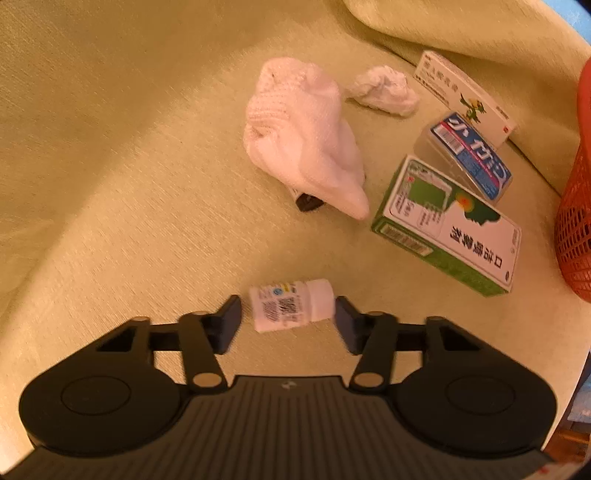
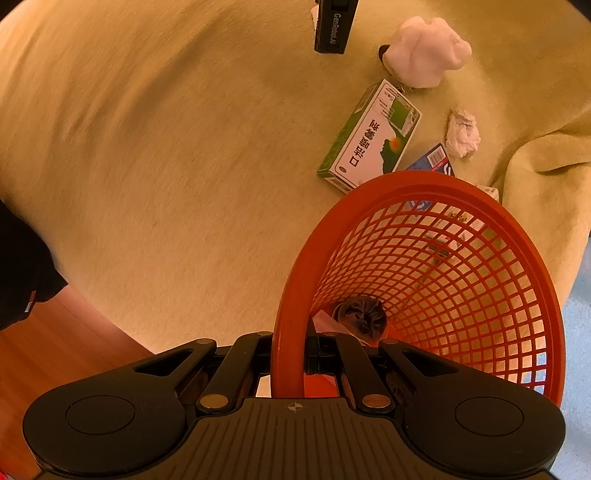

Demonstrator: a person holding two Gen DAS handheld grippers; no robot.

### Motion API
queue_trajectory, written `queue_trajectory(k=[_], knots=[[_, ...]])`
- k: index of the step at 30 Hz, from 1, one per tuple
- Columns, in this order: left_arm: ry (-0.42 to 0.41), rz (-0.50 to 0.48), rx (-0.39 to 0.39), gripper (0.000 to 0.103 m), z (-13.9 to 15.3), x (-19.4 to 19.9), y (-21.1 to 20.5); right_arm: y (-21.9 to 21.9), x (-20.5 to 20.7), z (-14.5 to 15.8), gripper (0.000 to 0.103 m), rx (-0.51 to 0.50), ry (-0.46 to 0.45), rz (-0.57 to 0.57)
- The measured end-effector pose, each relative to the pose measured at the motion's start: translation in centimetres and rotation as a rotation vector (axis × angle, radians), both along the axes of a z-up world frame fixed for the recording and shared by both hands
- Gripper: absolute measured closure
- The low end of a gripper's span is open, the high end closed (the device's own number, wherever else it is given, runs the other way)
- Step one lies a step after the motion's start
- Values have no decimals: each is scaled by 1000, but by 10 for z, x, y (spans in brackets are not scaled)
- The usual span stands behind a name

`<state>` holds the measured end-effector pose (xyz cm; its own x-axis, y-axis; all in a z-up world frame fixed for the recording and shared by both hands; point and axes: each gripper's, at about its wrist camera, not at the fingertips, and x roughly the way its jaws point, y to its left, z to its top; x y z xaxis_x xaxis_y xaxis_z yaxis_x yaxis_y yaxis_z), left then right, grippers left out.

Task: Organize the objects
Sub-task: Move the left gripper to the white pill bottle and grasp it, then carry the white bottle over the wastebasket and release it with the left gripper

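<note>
A small white pill bottle (image 1: 291,308) lies on its side on the yellow-green cloth surface (image 1: 129,166), between the fingers of my open left gripper (image 1: 288,319); its cap is at or almost at the right finger. A pale pink cloth (image 1: 306,136), a crumpled tissue (image 1: 384,90), a green-and-white box (image 1: 447,225), a blue pack (image 1: 472,155) and a long white box (image 1: 465,96) lie beyond. My right gripper (image 2: 288,350) is shut on the rim of the red mesh basket (image 2: 424,181), which holds a dark crumpled item (image 2: 360,317).
A black object (image 1: 306,202) pokes out from under the pink cloth. Folded fabric (image 1: 461,26) rises behind the boxes. In the right wrist view a dark sleeve (image 2: 22,273) and wooden floor (image 2: 55,350) lie at the left edge.
</note>
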<state>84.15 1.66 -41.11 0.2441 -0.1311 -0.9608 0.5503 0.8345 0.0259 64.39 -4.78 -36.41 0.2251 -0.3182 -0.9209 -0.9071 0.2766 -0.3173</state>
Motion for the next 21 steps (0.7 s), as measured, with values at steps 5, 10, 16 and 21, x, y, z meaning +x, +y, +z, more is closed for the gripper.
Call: queue_trajectory(k=[5, 10, 16, 21], knots=[[-6, -79, 2, 62, 9, -7, 5, 0, 2, 1, 103, -5, 1, 5], [-9, -135, -2, 62, 23, -6, 15, 1, 3, 1, 102, -8, 3, 10], [-33, -208, -42, 62, 42, -7, 11, 2, -1, -2, 102, -20, 2, 37], [-50, -310, -122, 62, 67, -9, 2, 2, -4, -3, 102, -33, -1, 61]])
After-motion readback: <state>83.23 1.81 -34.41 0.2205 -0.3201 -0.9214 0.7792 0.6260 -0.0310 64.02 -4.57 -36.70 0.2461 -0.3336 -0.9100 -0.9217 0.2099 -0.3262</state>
